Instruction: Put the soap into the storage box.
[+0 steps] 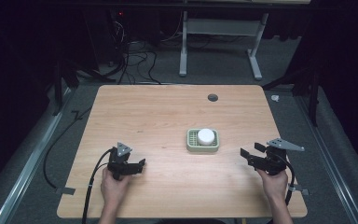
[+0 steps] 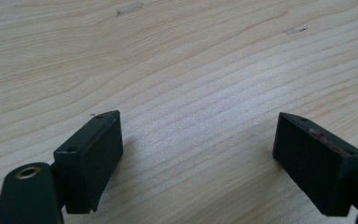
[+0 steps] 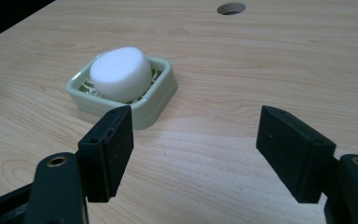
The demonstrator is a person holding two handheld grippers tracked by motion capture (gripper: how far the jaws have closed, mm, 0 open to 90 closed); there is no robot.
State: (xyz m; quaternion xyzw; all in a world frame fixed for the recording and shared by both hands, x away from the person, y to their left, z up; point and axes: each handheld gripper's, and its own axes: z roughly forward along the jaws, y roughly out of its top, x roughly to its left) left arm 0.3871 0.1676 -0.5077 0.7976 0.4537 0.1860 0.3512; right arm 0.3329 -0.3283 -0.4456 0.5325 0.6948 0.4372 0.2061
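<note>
Holding a hand-held gripper in each hand, you had both low over the light wooden tabletop (image 1: 168, 112), your forearms entering from the bottom edge of the high view. Your left hand-held gripper (image 1: 142, 163) sat in the lower left of that frame, its grey three-cornered plate on top and its black cable curling down toward the bottom edge; in the left gripper view its two black jaws stood wide apart with nothing but bare wood grain between them. Your right hand-held gripper (image 1: 251, 151) sat in the lower right of the high view, pointing toward the frame's centre, and its jaws were likewise spread wide and empty in the right gripper view. A pale green, square soap dish (image 1: 190, 140) with a slatted floor lay just right of centre in the high view, between the two grippers but nearer your right one, touching neither. A white, rounded cylindrical block (image 1: 205, 136) rested in the dish; in the right gripper view it appeared in the upper left, lying tilted on the slats just beyond the left jaw tip. A dark round hole (image 1: 212, 97) marked the tabletop near its far edge.
</note>
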